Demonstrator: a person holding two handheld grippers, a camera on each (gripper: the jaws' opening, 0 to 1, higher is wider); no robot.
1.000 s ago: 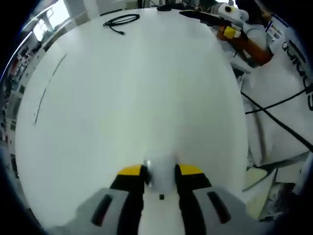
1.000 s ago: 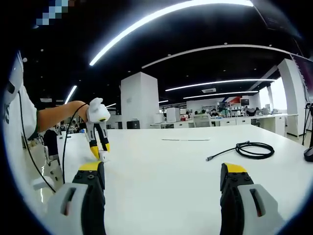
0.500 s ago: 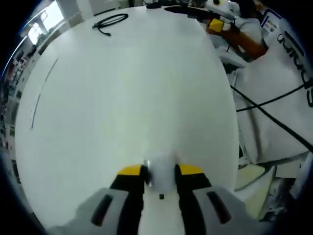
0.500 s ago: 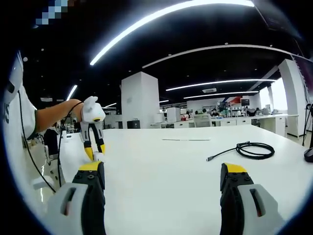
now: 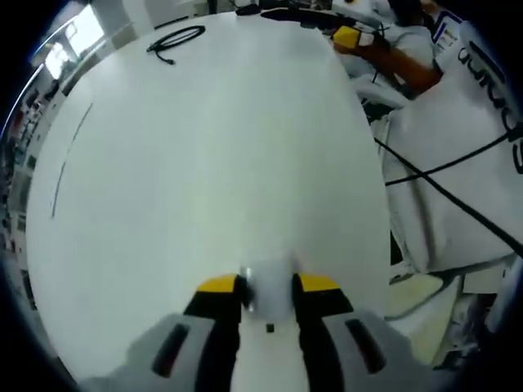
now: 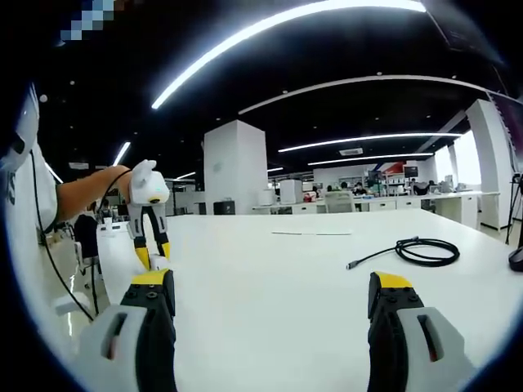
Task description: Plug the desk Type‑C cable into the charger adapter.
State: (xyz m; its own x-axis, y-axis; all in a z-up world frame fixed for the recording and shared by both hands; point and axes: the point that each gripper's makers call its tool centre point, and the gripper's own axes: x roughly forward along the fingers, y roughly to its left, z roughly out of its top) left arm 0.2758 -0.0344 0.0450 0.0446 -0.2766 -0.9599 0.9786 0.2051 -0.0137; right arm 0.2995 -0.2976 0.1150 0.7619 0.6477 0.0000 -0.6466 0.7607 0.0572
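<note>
My left gripper (image 5: 268,287) is shut on the white charger adapter (image 5: 270,284), held above the white table (image 5: 212,163). The black Type-C cable (image 5: 175,37) lies coiled at the far end of the table, its plug end pointing out of the coil. In the right gripper view the same cable (image 6: 426,249) lies to the right on the table, plug end (image 6: 351,265) toward the middle. My right gripper (image 6: 270,286) stands open and empty above the table. The left gripper (image 6: 148,219) shows at the left, near the table's edge, holding something white.
A thin dark line (image 5: 70,155) marks the table surface. The table edge (image 5: 377,188) runs down the right, with a person's white clothing (image 5: 458,139) and black wires beyond it. A dark object (image 6: 515,258) sits at the far right of the table.
In the right gripper view the left gripper has drifted left and a little down toward the table's edge, still holding the adapter. The right gripper stays open.
</note>
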